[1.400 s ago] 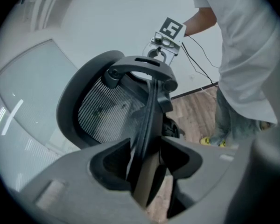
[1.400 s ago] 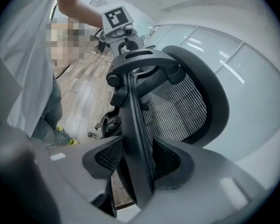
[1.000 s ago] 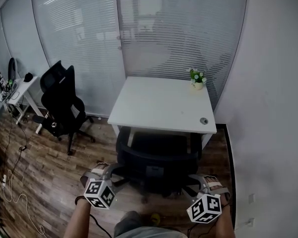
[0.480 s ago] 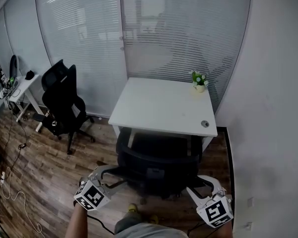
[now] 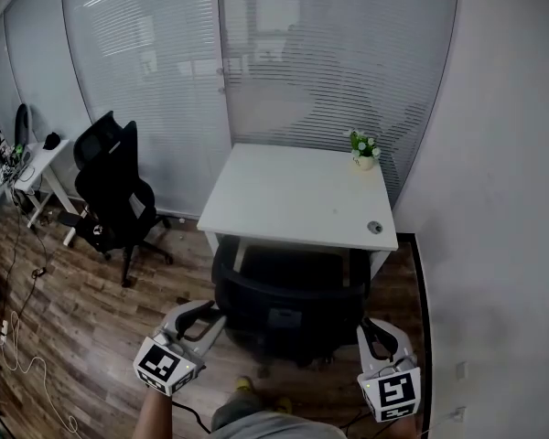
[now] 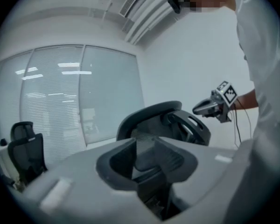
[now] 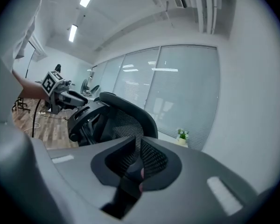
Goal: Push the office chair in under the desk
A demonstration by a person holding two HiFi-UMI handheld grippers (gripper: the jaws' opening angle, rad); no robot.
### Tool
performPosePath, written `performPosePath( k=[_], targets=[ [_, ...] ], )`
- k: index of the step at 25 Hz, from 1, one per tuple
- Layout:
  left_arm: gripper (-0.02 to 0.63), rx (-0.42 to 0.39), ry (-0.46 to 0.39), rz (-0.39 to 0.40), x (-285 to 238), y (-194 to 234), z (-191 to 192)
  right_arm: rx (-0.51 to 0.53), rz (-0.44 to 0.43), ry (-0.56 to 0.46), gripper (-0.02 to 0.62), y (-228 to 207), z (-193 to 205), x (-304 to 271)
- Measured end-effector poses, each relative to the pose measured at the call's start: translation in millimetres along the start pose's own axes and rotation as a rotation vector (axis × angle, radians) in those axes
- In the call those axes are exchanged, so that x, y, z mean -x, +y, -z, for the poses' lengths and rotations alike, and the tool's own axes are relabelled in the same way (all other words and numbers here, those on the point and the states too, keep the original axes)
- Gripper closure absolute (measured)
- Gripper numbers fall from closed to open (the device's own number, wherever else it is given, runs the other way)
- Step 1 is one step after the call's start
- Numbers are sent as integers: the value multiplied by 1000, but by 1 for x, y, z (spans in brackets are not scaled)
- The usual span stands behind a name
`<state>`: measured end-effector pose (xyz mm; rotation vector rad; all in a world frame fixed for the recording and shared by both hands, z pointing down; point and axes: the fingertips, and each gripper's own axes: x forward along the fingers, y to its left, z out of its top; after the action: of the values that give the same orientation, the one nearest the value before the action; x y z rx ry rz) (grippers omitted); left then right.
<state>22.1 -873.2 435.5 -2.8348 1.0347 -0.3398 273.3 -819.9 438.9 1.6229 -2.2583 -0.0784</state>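
The black office chair (image 5: 288, 295) stands at the white desk (image 5: 297, 195) with its seat under the top and its backrest towards me. Both grippers hang behind it, clear of the chair. My left gripper (image 5: 204, 312) is off the chair's left rear, its jaws closing with a gap still showing and nothing between them. My right gripper (image 5: 382, 327) is off the right rear, jaws closing and nearly together, also empty. The left gripper view looks over the curved backrest (image 6: 154, 120) to the right gripper (image 6: 214, 107). The right gripper view shows the mesh back (image 7: 116, 118).
A small potted plant (image 5: 363, 146) and a round grommet (image 5: 374, 228) sit on the desk. A second black chair (image 5: 114, 186) stands left by the glass partition, near a side table (image 5: 32, 167). Cables (image 5: 18, 337) lie on the wood floor. A white wall (image 5: 494, 245) runs close on the right.
Both grippers have drawn back and down from the chair's rear, and their jaws have narrowed from wide apart. The chair stays under the desk.
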Motion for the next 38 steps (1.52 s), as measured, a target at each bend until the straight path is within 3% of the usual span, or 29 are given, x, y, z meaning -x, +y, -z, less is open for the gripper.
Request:
performPosePath(
  k=[4,8,15,23,38],
  targets=[
    [550,44,-40,-104,2,11,-5,-34,107,12,594,-14,1,3],
    [607,99,-63,-177,5,21,-8,-110,130,-20,594,-19,-2,8],
    [607,131,-80,-241,8,29,-8,-108,166,-33,594,-19,-4,11],
    [607,129,-101,-285,8,33,-13,-137,187,-41,594,-22,-4,12],
    [607,107,-122,-283,10,42,-18,-168,183,-59,594,-22,-7,7]
  ],
)
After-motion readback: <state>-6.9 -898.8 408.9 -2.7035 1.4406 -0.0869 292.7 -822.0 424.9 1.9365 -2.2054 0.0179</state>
